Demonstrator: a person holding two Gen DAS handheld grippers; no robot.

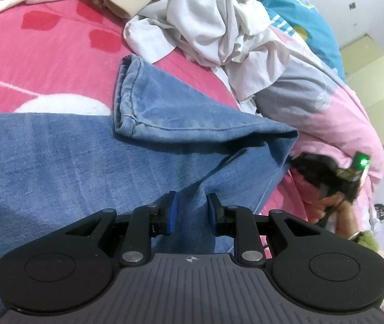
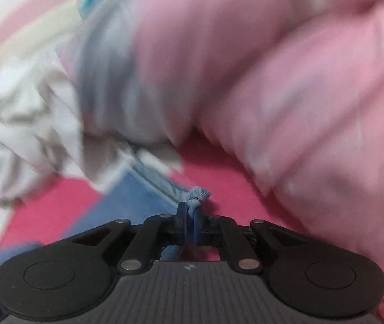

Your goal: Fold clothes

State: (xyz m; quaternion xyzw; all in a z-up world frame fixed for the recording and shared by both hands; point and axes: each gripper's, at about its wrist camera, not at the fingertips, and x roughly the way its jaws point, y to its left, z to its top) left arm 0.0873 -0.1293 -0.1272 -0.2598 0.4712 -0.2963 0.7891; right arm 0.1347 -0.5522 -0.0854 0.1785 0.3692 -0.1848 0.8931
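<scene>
A bed (image 1: 43,54) fills most of both views. It has a bright pink sheet with red shapes and a white patch. A puffy light pink blanket (image 1: 335,113) is bunched up along the far side, with a blue pillow (image 1: 299,13) behind it. A heap of white clothes (image 1: 218,27) sits in a messy pile near the top of the bed. Past the bed there is a white wall and a pale yellow cupboard (image 1: 372,81).

The blue jeans (image 1: 57,162) lie spread on the bed. One leg end is folded over on top, with its hem (image 1: 123,94) pointing up toward the white clothes.

The left tongs (image 1: 191,214) are open a little way. The two blue pads stand apart, and a fold of the jeans sits in the gap between them. The pads do not pinch it.

The right tongs (image 2: 191,217) are closed tight. They pinch a small bunched corner of the jeans, and the cloth pokes out in front of the pads. That view is very blurry. In the left view, the right tongs show as a dark shape at the far edge of the jeans, with a green light (image 1: 362,161) and a hand (image 1: 326,205) holding them.
</scene>
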